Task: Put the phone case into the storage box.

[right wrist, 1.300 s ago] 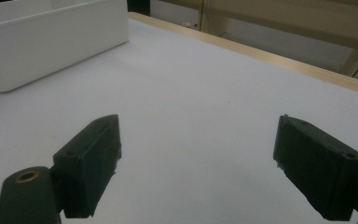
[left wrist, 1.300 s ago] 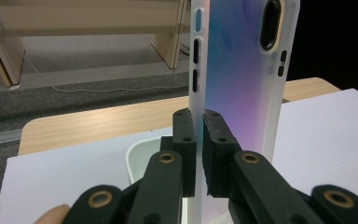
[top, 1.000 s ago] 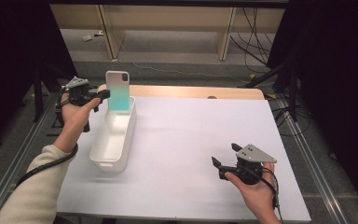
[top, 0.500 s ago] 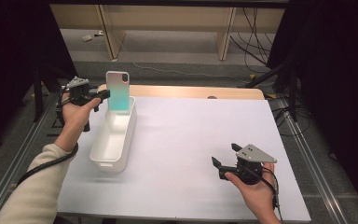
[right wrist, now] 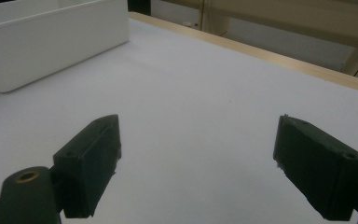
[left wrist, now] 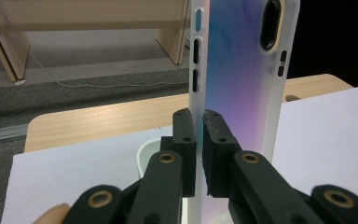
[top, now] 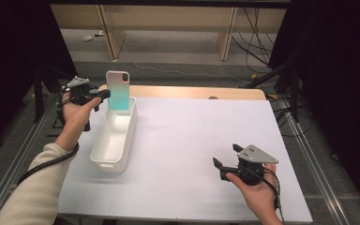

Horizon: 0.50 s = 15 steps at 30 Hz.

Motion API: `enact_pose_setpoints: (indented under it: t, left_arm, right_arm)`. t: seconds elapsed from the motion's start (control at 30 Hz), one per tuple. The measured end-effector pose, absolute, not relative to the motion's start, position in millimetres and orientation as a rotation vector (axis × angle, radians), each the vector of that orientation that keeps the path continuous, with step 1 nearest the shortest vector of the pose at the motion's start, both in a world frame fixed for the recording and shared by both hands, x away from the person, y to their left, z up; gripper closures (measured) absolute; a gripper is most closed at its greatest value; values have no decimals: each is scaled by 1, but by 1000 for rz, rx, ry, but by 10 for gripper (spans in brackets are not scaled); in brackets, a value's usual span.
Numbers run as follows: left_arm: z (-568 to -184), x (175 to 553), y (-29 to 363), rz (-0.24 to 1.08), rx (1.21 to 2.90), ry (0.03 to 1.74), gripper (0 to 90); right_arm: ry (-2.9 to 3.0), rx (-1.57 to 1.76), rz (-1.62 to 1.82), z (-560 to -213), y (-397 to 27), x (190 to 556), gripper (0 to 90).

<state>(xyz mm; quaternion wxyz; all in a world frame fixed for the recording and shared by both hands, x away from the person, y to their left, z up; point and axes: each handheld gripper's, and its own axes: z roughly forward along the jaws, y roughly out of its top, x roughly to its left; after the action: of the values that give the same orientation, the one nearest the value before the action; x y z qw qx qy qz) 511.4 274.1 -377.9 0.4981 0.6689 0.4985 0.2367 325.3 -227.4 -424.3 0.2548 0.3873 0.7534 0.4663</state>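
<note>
Your left gripper (top: 104,95), upper left of frame, clamps edge of translucent teal-gradient phone case (top: 119,90); long axis upright, directly above far end of white plastic tub (top: 104,153). Right gripper (top: 225,155) spread, empty, lower right.

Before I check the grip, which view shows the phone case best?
The left gripper view: the phone case is close, its edge pinched by the left gripper. The high view shows it small, upright above the white bin.
</note>
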Motion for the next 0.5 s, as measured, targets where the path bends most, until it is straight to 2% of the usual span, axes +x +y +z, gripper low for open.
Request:
enact_pose_setpoints:
  t: [0.5]
  left_arm:
    - [-382, 516, 275, 575, 1624, 1218, 847]
  right_arm:
    - [2027, 1038, 1266, -425, -227, 326, 161]
